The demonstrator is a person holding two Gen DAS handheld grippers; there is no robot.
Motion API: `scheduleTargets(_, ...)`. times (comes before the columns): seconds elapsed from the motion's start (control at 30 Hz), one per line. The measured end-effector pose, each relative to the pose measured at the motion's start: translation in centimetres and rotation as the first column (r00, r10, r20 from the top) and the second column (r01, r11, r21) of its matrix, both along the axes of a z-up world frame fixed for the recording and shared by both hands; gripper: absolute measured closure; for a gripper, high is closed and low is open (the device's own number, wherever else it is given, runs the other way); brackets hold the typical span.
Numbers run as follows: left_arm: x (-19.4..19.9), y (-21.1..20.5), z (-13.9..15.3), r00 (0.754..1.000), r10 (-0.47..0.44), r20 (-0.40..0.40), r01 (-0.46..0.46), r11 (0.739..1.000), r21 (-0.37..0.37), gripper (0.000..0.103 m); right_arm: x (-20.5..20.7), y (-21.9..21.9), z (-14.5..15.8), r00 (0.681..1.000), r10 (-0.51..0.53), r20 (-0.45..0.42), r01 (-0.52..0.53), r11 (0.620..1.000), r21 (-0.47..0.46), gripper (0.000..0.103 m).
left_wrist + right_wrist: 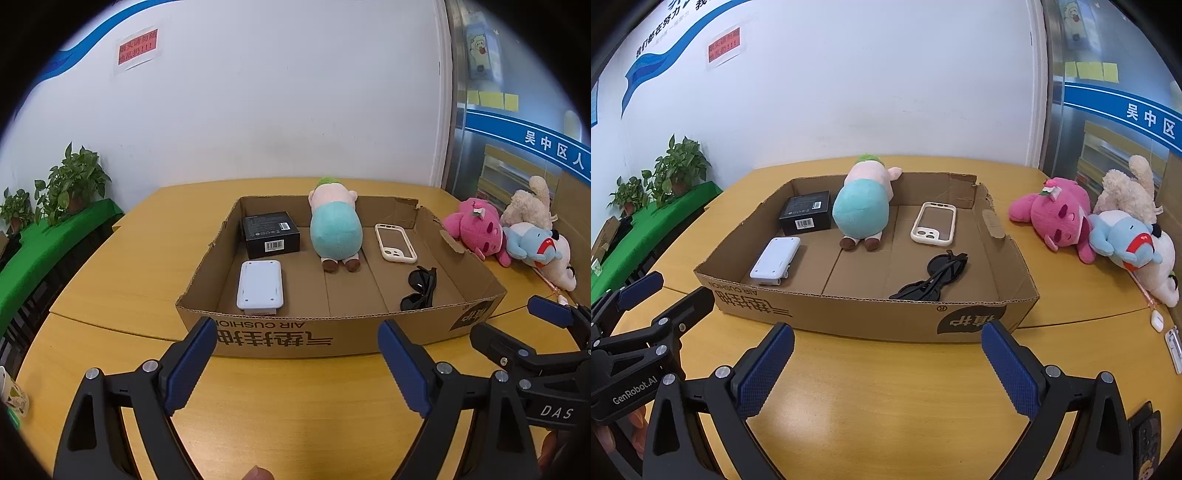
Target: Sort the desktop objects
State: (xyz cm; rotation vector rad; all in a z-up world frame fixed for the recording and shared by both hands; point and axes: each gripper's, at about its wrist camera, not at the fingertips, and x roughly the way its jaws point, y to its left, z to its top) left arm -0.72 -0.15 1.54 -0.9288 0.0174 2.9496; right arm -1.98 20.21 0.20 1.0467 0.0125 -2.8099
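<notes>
"AIR CUSHION" was printed upside down on the cardboard box (280,338) front wall. "DAS" was read on the right gripper (517,328) body, "GenRobot.AI" on the left gripper (670,291) body. "吴中区" was lettered on a blue band (1123,107).

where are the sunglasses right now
The black sunglasses lie folded in the cardboard box, in its near right corner in both wrist views, just in front of the white phone case.
</notes>
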Motion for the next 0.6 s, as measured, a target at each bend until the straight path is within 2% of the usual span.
scheduleTargets(0.13,-0.4,-0.4,0.1,1.000,0.021,-0.006,-0.021,1.000,0.020,0.013,0.0,0.1,0.0,1.000,0.001,0.003,-0.002,1.000,0.011,0.000)
scheduleTargets(0.33,-0.6,-0.5,-0.4,1.000,-0.015,0.024,0.013,0.998,0.060,0.013,-0.1,0.7,0.0,1.000,-0.013,0.004,0.013,1.000,0.002,0.000)
scheduleTargets(0.4,-0.4,-0.5,-0.5,1.000,-0.012,0.025,0.010,0.998,0.054,0.013,-0.2,0.6,-0.2,1.000,-0.012,0.010,0.012,1.000,-0.004,0.000)
scheduleTargets(0.5,-0.3,-0.8,-0.4,0.999,0.040,0.024,-0.040,0.999,0.012,0.013,-0.2,0.5,-0.3,1.000,-0.006,0.015,0.007,1.000,-0.012,0.000)
scheduleTargets(0.6,-0.3,-1.1,-0.4,0.998,0.063,0.024,-0.064,0.998,0.012,0.013,-0.1,0.3,-0.4,1.000,-0.003,0.015,0.003,1.000,0.005,0.000)
